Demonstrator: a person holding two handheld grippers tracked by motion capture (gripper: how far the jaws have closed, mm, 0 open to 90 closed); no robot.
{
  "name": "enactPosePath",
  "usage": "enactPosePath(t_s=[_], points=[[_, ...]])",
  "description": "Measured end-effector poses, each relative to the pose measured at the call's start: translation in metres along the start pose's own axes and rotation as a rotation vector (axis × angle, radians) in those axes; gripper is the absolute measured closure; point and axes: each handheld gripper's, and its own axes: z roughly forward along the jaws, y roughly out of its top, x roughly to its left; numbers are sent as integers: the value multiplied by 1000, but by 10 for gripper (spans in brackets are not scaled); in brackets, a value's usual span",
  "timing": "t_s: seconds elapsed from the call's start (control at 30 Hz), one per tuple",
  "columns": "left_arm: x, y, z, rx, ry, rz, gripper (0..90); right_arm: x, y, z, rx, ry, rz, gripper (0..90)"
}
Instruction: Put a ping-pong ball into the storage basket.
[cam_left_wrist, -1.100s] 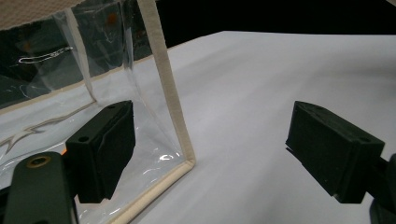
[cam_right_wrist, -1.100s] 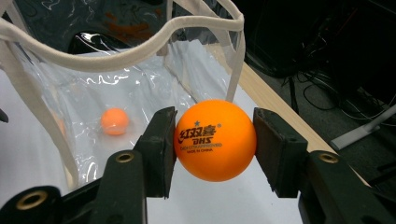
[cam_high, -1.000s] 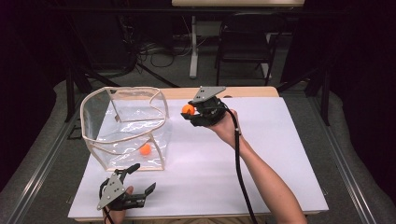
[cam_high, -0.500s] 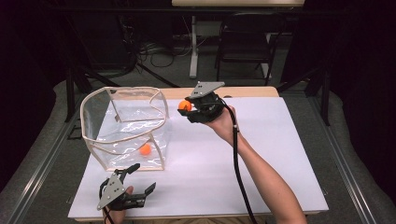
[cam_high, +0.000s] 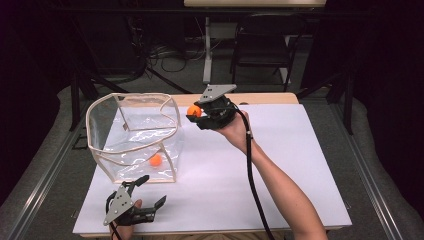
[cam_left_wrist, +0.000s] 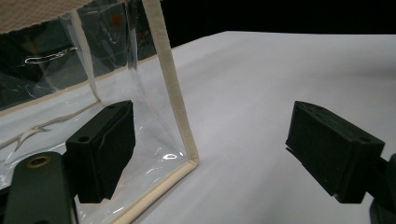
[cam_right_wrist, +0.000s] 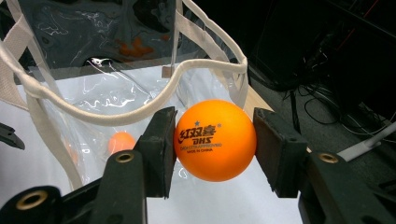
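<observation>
Holding one orange ball (cam_right_wrist: 215, 140) between its two jaws, the right gripper (cam_high: 200, 112) hangs in the air near the far edge of the worktop (cam_high: 300, 165), just beside the right rim of the clear bag (cam_high: 134, 135). The ball carries printed red characters and the letters DHS, and both jaws press against its sides. A second orange ball (cam_high: 156, 160) lies on the floor of the bag, toward its near right corner; in the right gripper view it shows as a blurred orange spot (cam_right_wrist: 120, 141) through the plastic. That makes two balls in all, one gripped and one in the bag. The single bag stands open on the left half of the worktop, its rim and seams edged with beige tape. The left gripper (cam_high: 147, 192) rests low at the near left edge of the worktop, its jaws spread wide with nothing between them, the bag's near corner seam (cam_left_wrist: 175, 102) standing just ahead of them.
</observation>
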Motion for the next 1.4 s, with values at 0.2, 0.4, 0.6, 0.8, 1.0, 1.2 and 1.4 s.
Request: enactPosePath(t_s=[0.2, 0.4, 0.6, 0.8, 1.0, 1.2, 1.4], points=[[0, 0, 0, -1, 4, -2, 157, 1, 5, 1, -7, 2, -2, 511], [0, 0, -1, 0, 5, -1, 157, 4, 13, 3, -15, 9, -10, 511], [0, 0, -1, -1, 2, 0, 157, 7, 19, 5, -21, 14, -21, 511], [0, 0, -1, -2, 1, 0, 156, 7, 23, 6, -23, 15, -28, 511], [0, 0, -1, -1, 1, 0, 157, 9, 28, 6, -24, 15, -35, 511], [0, 0, -1, -4, 1, 0, 157, 11, 33, 8, -24, 16, -43, 511], [0, 0, -2, -2, 3, 3, 157, 13, 36, 11, -23, 19, -48, 511]])
